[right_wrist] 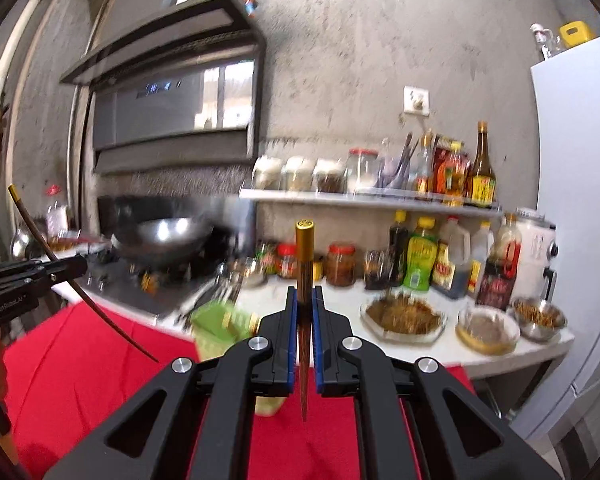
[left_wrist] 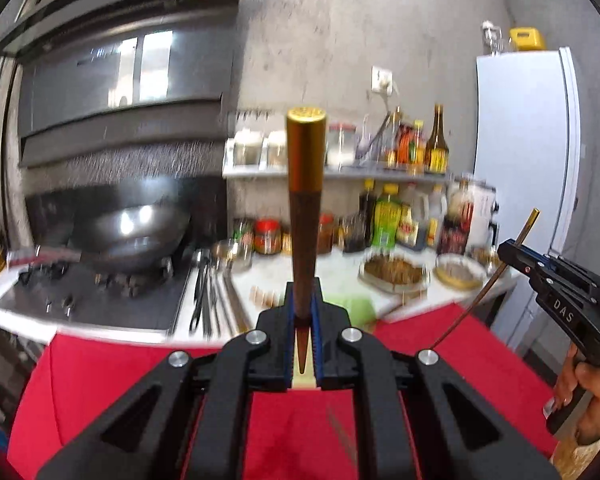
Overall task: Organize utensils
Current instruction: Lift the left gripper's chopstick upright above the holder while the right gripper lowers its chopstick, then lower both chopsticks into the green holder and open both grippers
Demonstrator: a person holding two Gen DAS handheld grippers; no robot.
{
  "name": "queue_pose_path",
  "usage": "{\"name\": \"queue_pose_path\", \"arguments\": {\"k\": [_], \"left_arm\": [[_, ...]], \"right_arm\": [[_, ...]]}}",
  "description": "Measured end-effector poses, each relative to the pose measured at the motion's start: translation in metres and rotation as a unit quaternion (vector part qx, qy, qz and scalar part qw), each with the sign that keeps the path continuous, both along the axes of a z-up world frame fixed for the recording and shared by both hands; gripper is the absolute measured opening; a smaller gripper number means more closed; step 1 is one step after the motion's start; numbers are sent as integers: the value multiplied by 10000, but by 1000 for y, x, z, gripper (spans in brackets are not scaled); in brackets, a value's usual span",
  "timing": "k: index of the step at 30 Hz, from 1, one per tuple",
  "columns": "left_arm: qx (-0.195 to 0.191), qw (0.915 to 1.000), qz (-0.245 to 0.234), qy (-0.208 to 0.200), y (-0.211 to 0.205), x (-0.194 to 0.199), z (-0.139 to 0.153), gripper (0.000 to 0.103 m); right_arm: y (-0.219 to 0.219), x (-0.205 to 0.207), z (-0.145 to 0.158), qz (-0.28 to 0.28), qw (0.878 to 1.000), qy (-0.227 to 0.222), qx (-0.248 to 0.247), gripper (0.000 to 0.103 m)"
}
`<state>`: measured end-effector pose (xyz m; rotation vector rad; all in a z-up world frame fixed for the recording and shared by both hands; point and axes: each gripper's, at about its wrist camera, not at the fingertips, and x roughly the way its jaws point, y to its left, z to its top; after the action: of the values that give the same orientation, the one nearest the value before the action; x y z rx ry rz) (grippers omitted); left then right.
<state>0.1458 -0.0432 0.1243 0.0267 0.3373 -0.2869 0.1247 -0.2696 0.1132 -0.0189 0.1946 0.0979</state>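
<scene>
Left wrist view: left gripper (left_wrist: pixel 302 320) clamped on a brown chopstick (left_wrist: pixel 305 216) with a round gold cap, standing upright.
Right wrist view: right gripper (right_wrist: pixel 304 320) clamped on a second chopstick (right_wrist: pixel 305 280), same tapered wood and gold cap.
Ahead of the right gripper: glass dish (right_wrist: pixel 404 316) of brown shredded food; glass bowl (right_wrist: pixel 488 330); steel bowl (right_wrist: pixel 538 316).
Just left of its fingers: green ribbed holder (right_wrist: pixel 214 326), blurred.
Beneath both: red cloth (right_wrist: pixel 100 360).
Far left: steel wok (left_wrist: pixel 134 232).
</scene>
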Motion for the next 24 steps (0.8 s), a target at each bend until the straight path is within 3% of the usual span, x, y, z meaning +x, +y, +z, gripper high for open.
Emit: {"name": "queue_pose_path", "arguments": {"k": [4,8,15,19,22,24], "left_arm": [[-157,9999,-56,-40,-17,41,19,6],[-146,9998,-73,115,-35,81,15,6],[44,9945,-244,1017,-48,133,-35,6],[68,9916,-256,1267,-48,147,-54,6],[94,9915,-226,1276,-47,149,-55,7],[82,9929,-230,1167,-45,142,-46,20]], "right_arm": [[1,26,27,161,9993,-307,123,7],[8,55,34,411,9982,-378,213,7],[21,99,-6,631,9974,281,206,7],[24,112,-27,658,9957,618,221,7],[22,112,-28,695,9947,717,251,15],[20,105,-20,647,9956,617,285,39]]}}
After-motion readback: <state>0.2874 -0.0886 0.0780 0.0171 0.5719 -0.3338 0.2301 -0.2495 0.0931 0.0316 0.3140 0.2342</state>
